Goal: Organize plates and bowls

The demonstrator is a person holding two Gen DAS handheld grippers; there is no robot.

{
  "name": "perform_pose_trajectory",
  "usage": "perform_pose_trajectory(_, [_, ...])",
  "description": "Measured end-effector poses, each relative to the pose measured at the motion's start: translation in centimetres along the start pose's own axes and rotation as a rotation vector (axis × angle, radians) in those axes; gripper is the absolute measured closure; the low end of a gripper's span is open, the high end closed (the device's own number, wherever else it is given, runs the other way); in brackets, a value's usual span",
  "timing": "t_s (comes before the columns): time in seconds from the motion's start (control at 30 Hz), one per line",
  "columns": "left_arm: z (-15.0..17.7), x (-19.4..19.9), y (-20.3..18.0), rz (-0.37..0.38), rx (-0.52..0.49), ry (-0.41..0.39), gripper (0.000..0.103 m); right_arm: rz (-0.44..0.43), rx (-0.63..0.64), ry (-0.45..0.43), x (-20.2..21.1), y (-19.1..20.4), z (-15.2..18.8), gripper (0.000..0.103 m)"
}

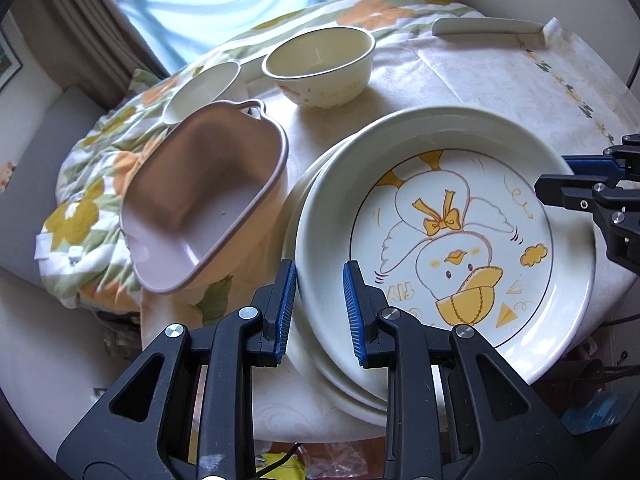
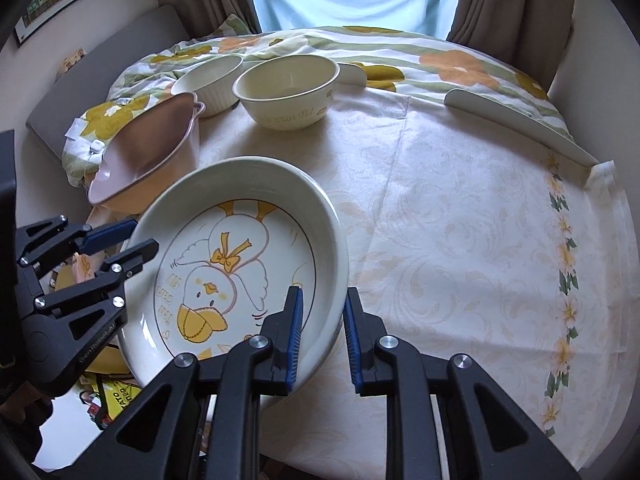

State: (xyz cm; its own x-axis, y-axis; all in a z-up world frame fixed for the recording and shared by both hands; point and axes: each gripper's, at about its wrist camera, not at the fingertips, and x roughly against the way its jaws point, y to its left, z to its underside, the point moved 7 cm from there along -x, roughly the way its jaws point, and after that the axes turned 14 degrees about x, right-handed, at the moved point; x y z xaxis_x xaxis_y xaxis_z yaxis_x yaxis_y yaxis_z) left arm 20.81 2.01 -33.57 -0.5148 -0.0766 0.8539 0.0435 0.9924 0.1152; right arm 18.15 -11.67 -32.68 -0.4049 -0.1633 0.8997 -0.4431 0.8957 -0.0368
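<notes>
Both grippers clamp the same duck plate [image 1: 448,240], one on each side of its rim. The left gripper [image 1: 320,304] has its blue pads narrowed onto the plate's near-left rim, one pad outside the wall and one inside the bowl of the plate. The right gripper [image 2: 322,332] pinches the opposite rim the same way, its left pad inside the plate and its right pad outside. The plate sits tilted, and from the left wrist view a second cream plate [image 1: 340,384] shows directly beneath it, its edge peeking out below and to the left of the left gripper. Just left of and ahead of the left gripper lies a pink handled dish [image 1: 200,204], tipped on its side at the edge of the worktop [image 2: 460,240]. Farther ahead stand a round cream bowl [image 1: 320,68] and, beside it to the left, a ribbed white bowl [image 1: 200,88]. To the right of the right gripper the worktop's pale patterned cloth is bare up to a flowered border. Beyond the worktop lies a flowered quilt [image 2: 400,56].
</notes>
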Motion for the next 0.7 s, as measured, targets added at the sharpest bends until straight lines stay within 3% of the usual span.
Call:
perform_pose_trajectory(0.43, [-0.1,0.2,0.5,0.004,0.033,0.012,0.081,-0.005,0.014,0.005,-0.5,0.5,0.1,0.084])
perform_pose_trajectory(0.7, [-0.7,0.8,0.9,0.034,0.094,0.038,0.081,-0.081,-0.059,-0.041,0.8,-0.7,-0.3,0.084])
